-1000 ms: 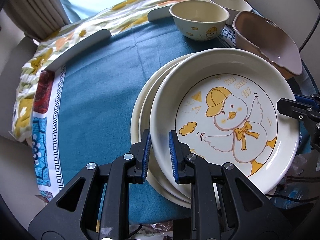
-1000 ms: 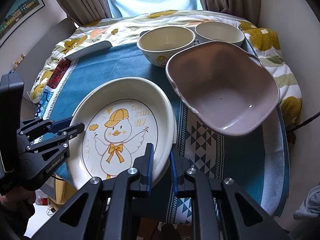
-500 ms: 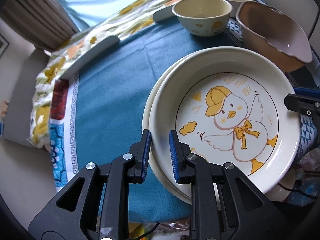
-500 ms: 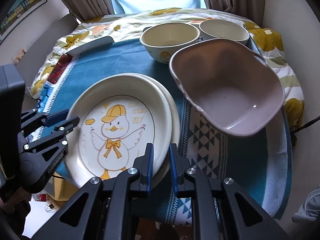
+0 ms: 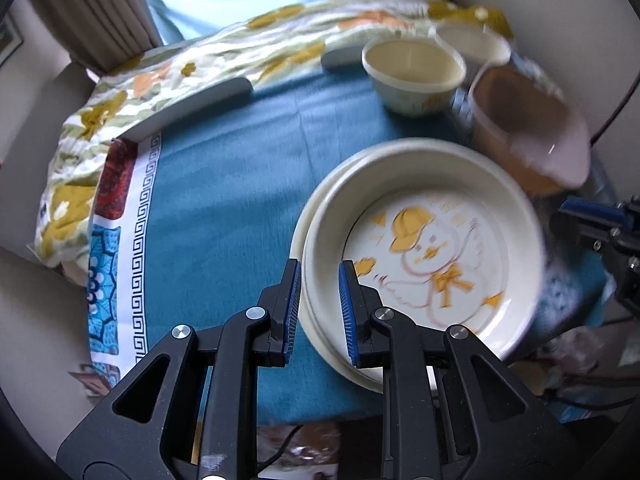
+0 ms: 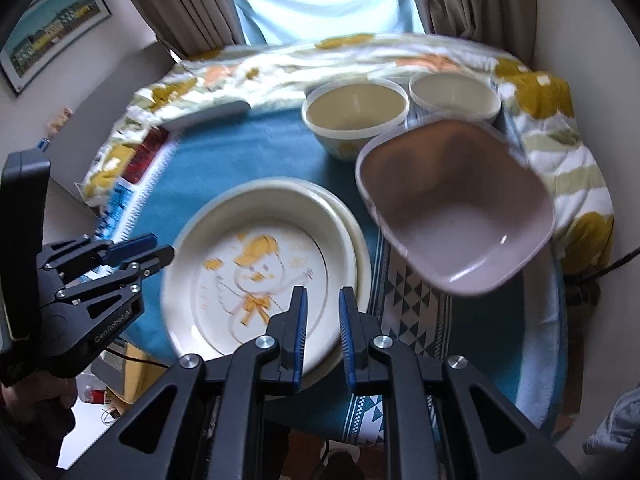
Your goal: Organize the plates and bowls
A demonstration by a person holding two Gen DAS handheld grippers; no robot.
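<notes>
Your left gripper [image 5: 318,312] straddles the near-left rim of the duck plate [image 5: 424,248], one blue pad outside the rim and one inside. Whether the pads actually press the rim, you cannot tell; both views are motion-blurred. Your right gripper [image 6: 322,330] sits the same way on the plate's near-right rim, jaws narrowly parted around the edge, contact likewise unclear.

The duck plate lies nested on a second cream plate [image 6: 358,236], whose rim shows as a crescent on the far-right side in the right wrist view. Both rest on the blue tablecloth [image 5: 224,208] at the near edge of the table.

Far right of the stack: a mauve square bowl [image 6: 456,208], tilted, its base hidden. Beyond it, a cream bowl with a printed side [image 6: 354,114] stands upright, and just right of that a second cream bowl [image 6: 454,94], the two nearly touching.

A floral cloth [image 5: 224,60] covers the far side of the table. Curtains [image 6: 192,4] frame a bright window behind. A framed picture [image 6: 52,26] hangs on the left wall.
</notes>
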